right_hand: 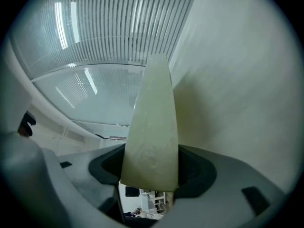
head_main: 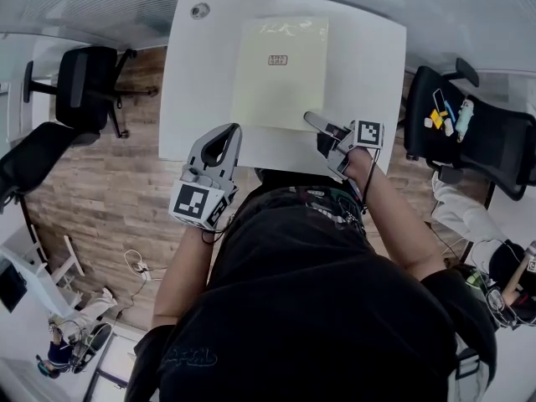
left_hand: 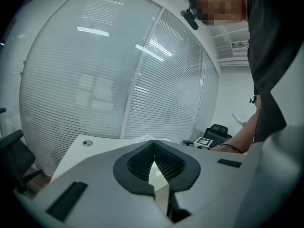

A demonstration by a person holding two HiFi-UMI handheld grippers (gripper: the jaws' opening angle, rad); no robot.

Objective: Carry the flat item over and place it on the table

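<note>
- Locate the flat item (head_main: pixel 280 74), a pale yellowish board, over the middle of the white table (head_main: pixel 368 57), face up, with a small label (head_main: pixel 278 59) at its centre.
- Read the long axis as running straight away from the person: one short edge toward the table's near side, the other toward the far side.
- Cannot tell whether the near end rests on the tabletop or sits slightly raised.
- Find the right gripper (head_main: pixel 322 132) at the board's near right corner, jaws spread wide and closed onto the board.
- Confirm in the right gripper view: board (right_hand: pixel 152 127) filling the gap between both pads and extending up and away.
- Find the left gripper (head_main: pixel 228 134) just beside the board's near left corner, above the table's near edge.
- Confirm in the left gripper view: fingertips pressed together at the tip (left_hand: pixel 153 144), nothing seen clamped, only a pale sliver showing through the gap behind the tips.
- Note the black office chair (head_main: pixel 494 141) right of the table, carrying several small items (head_main: pixel 444 115) in yellow, blue and white.
- Note a second black chair (head_main: pixel 84 82) left of the table on the wooden floor (head_main: pixel 109 199).
</note>
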